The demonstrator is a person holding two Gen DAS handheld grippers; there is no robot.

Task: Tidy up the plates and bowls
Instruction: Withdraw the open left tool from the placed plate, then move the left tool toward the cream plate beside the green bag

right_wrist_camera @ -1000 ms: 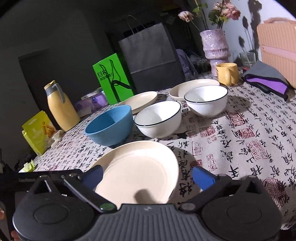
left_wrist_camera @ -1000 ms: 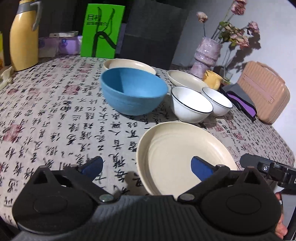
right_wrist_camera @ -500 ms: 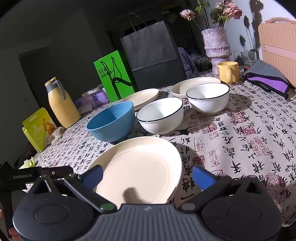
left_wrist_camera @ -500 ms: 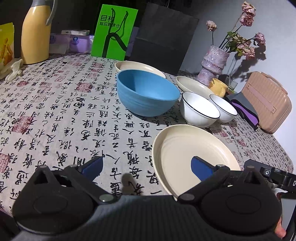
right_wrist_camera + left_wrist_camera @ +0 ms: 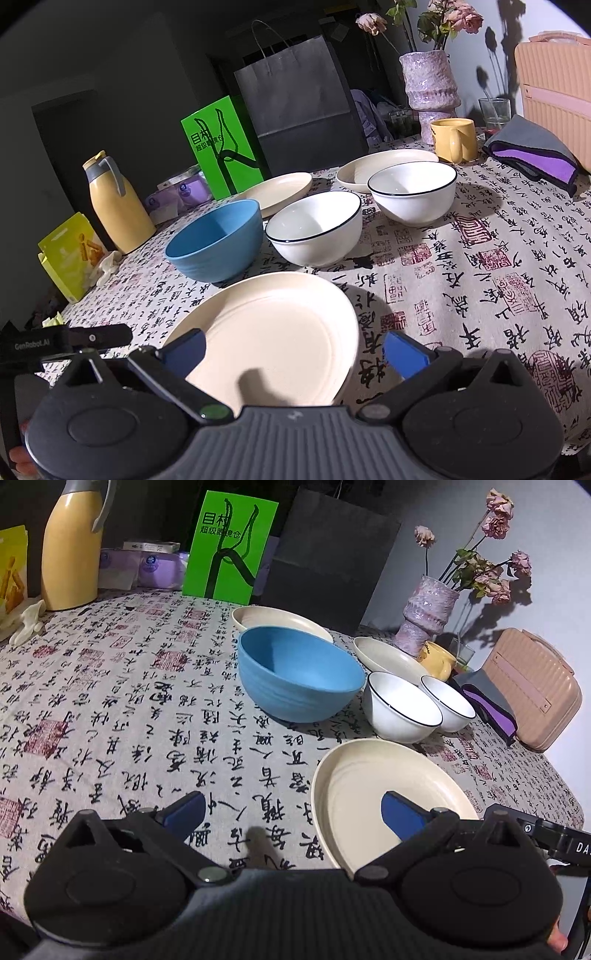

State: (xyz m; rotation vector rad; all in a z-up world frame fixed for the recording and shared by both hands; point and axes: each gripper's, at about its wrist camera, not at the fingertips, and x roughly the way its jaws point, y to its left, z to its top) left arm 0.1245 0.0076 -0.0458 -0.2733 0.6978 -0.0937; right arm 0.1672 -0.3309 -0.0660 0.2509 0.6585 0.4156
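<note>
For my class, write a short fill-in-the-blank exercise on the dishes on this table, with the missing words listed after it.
1. The largest bowl on the tablecloth is coloured ____.
2. The number of white bowls with a dark rim, one beside the other, is ____.
3. The number of cream plates, counting the nearest plate, is ____.
4. Both the left gripper and the right gripper are ____.

Missing words: blue; two; three; open

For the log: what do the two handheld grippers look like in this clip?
Both match: the left gripper and right gripper have a ribbed dark grey body, two round black hubs, black linkage arms and blue finger pads. The left unit's side bar, seen from the right camera, reads "GenRobot.AI". No sleeves or cables show.
</note>
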